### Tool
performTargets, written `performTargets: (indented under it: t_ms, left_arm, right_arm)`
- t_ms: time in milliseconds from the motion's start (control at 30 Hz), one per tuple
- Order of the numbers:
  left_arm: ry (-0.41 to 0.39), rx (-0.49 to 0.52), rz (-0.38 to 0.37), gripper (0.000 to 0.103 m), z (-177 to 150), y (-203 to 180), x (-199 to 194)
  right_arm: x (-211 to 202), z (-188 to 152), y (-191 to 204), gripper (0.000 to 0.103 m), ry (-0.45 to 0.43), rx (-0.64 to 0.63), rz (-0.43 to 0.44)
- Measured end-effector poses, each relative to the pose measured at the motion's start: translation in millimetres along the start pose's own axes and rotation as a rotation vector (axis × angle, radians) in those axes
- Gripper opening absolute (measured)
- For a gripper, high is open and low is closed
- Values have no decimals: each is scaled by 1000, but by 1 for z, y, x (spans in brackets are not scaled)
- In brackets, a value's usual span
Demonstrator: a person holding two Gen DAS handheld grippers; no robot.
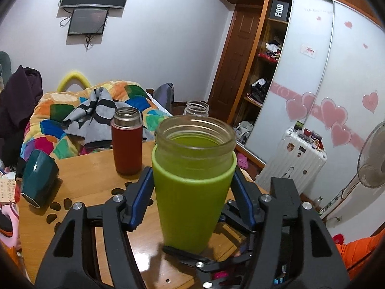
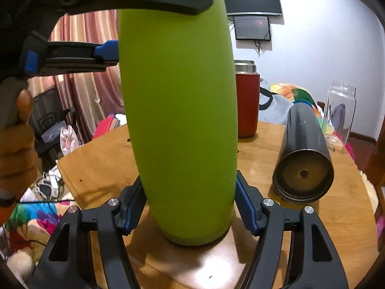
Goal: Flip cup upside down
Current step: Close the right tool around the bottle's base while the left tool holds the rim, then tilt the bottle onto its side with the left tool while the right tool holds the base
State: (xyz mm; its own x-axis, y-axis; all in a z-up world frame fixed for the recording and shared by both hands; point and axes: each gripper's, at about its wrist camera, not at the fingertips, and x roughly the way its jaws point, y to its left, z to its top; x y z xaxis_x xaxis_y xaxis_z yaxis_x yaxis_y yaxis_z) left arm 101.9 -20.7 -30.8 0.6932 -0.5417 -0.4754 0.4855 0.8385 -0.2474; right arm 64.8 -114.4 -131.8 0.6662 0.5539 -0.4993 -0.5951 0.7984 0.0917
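We pinch one green cup (image 1: 192, 183), upright on the wooden table (image 2: 300, 228), between both grippers: left gripper (image 1: 192, 180) high, right gripper (image 2: 189, 201) low. Beyond: one red flask (image 1: 126, 142), one black flask (image 2: 304, 151) lying, one glass jar (image 2: 340, 113).

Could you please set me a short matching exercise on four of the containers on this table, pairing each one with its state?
Things:
1. green cup
2. red flask
3. black flask
4. clear jar

States:
A. lying on its side, base toward the right wrist camera
B. upright and see-through, at the table's far edge
C. upright between both grippers' fingers
D. upright with a steel neck, no lid

Pairs: 1-C, 2-D, 3-A, 4-B
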Motion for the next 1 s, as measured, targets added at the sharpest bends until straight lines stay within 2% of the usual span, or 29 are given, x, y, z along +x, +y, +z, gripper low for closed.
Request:
performTargets:
  t_ms: [333, 533, 833, 1000]
  left_arm:
    - [-16, -124, -34, 65, -4, 32, -11]
    - [-2, -207, -25, 71, -14, 57, -4]
    - [14, -482, -124, 74, -40, 118, 13]
    - [39, -599, -170, 75, -55, 141, 23]
  right_arm:
    - [-11, 8, 6, 63, 76, -93, 30]
    - [-9, 15, 8, 63, 128, -131, 51]
    - [2, 21, 16, 63, 159, -197, 44]
    - [8, 23, 16, 63, 168, -206, 50]
